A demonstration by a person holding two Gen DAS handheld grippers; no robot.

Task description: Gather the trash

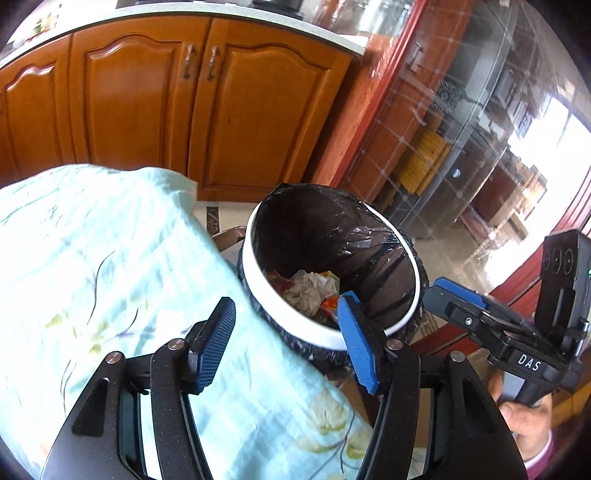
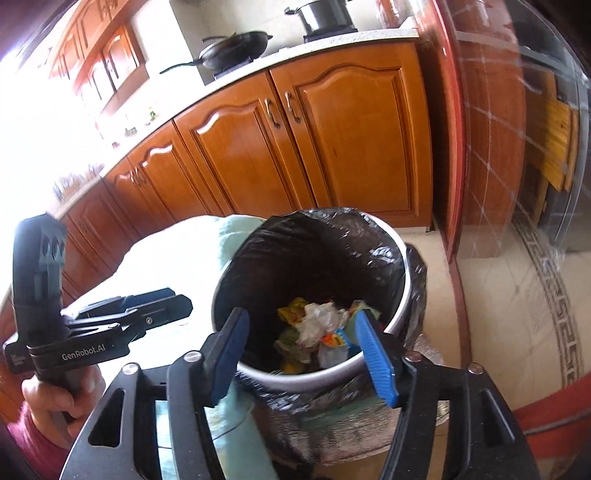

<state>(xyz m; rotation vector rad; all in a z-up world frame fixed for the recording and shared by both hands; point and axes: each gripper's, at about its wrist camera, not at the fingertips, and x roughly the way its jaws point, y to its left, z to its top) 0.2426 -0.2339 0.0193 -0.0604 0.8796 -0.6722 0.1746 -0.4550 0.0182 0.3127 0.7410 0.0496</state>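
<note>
A white-rimmed trash bin point(image 1: 388, 325) lined with a black bag stands beside the table; its white rim point(image 2: 295, 380) shows again in the right wrist view. Crumpled white paper point(image 1: 310, 291) and colourful wrappers point(image 2: 332, 341) lie at its bottom. My left gripper point(image 1: 288, 332) is open over the table edge, its right blue pad at the bin's near rim, nothing between the pads. My right gripper point(image 2: 301, 349) is open above the bin's near rim, empty. Each gripper appears in the other's view: the right gripper point(image 1: 458, 299) beside the bin, the left gripper point(image 2: 159, 299) over the table.
A pale green floral tablecloth point(image 1: 110, 277) covers the table left of the bin. Wooden kitchen cabinets point(image 2: 332, 140) run behind, with a wok point(image 2: 236, 46) and a pot point(image 2: 325, 16) on the counter. A glass door point(image 1: 498, 147) is at right. A hand point(image 2: 59, 395) grips the left gripper's handle.
</note>
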